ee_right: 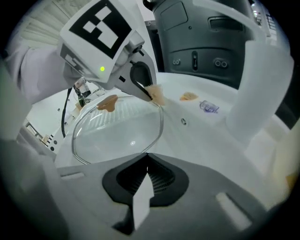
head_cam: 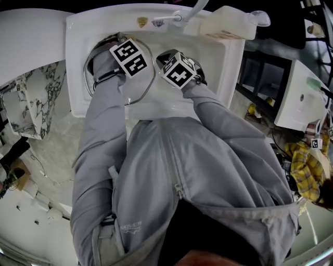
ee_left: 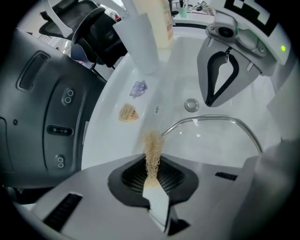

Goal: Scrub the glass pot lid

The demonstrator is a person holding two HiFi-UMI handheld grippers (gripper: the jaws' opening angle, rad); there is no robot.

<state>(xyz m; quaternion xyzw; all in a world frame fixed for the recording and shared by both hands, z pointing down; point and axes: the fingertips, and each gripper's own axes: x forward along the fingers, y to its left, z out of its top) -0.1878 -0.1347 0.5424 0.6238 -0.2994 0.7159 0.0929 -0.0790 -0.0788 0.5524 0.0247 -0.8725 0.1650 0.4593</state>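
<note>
Fingers of your left gripper: clamped on a beige fibrous scrubber, whose free end sticks out past the tips. Fingers of your right gripper: pressed together, nothing between them.

Item, glass pot lid: lies in the white sink, straight ahead of and below your right fingers. Its metal rim curves away just beyond your left fingers and off to their right. The scrubber's free end sits at that rim; whether it touches or stops just short, neither gripper view settles.

Item, brownish patch: at the lid's edge farthest from your right fingers, beside your left gripper. It may be residue or something seen through the glass; you cannot tell which.

Item, drain: on the sink floor beyond the lid, ahead of your left fingers. A tan sticker is on the sink wall to their left.

Item, faucet: past both grippers at the back of the sink. No running water shows.

Progress, judged: tool in hand, lid placed in the sink, scrubber brought to the rim. That much looks done. No suds, wet streaks or cleaned band can be made out on the glass, so the scrubbing itself appears to be at or near its start. Left to do, by this reading: work the scrubber across the glass and around the rim, with your right gripper free to steady the lid.
</note>
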